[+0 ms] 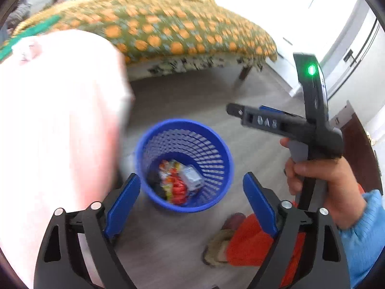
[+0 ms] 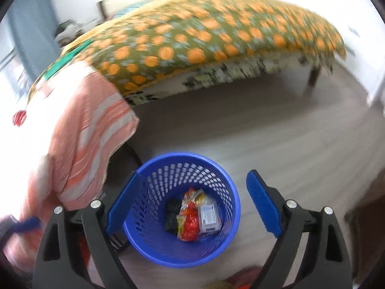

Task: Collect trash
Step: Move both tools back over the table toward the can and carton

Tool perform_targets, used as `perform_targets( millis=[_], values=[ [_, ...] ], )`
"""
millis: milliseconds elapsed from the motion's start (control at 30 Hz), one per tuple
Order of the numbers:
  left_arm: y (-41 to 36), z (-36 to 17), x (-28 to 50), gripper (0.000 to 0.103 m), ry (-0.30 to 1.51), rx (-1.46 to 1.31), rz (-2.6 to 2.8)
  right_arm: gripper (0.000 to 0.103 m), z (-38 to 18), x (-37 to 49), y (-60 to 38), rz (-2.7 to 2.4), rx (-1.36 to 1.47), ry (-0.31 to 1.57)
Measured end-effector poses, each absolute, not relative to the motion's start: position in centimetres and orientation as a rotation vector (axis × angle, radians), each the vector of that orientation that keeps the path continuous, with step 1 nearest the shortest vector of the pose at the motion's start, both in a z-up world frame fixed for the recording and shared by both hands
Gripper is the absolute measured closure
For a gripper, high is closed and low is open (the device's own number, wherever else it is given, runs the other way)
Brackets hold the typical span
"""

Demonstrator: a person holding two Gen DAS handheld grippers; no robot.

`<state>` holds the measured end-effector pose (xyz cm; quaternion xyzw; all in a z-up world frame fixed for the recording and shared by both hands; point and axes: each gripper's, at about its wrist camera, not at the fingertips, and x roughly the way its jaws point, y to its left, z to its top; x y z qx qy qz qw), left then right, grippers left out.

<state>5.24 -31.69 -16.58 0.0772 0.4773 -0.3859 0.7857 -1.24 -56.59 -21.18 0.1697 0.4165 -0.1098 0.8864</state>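
Observation:
A blue mesh bin (image 1: 211,149) stands on the grey floor. Inside it lie red and orange wrappers (image 1: 175,185), a small white box (image 1: 191,177) and something black (image 1: 155,180). My left gripper (image 1: 191,175) hangs over the bin, open, with nothing between its blue pads. In the right wrist view the bin (image 2: 168,175) sits straight below my right gripper (image 2: 194,173), which is also open and holds nothing. The wrappers (image 2: 190,216) and the white box (image 2: 209,216) rest on the bin's bottom. A hand (image 1: 312,175) grips the right tool's handle to the right of the bin.
A bed (image 2: 204,36) with a green, orange-dotted cover runs along the back. A pink striped cloth (image 2: 96,125) hangs at the left, close to the bin. A sandalled foot (image 1: 216,248) and an orange garment (image 1: 250,240) are at the lower right. Bare floor (image 2: 276,132) lies between bin and bed.

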Motion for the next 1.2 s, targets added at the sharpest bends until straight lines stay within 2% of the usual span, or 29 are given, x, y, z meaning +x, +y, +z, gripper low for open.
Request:
perform_targets(
  millis=[133, 333, 567, 800, 1200],
  values=[
    [-24.7, -15.3, 6.2, 0.012, 0.988, 0.149, -0.741, 0.016, -19.0, -0.9, -50.6, -0.150, 0.206, 0.821],
    [-13.5, -13.5, 9.2, 0.012, 0.960, 0.077, -0.587, 0.015, -15.7, 1.6, -40.8, 0.036, 0.128, 0.774],
    [-2.9, -13.5, 14.4, 0.011, 0.964, 0.003, -0.357, 0.014, -12.6, 8.6, -30.0, 0.200, 0.018, 0.802],
    [0.1, -14.2, 21.4, 0.010, 1.002, 0.000, -0.265, 0.013, -14.7, 15.3, -22.5, 0.259, -0.088, 0.851],
    [-2.7, -15.8, 35.9, 0.009, 0.947, 0.070, -0.212, 0.008, -15.7, 16.5, -22.5, 0.270, -0.050, 0.908]
  ],
)
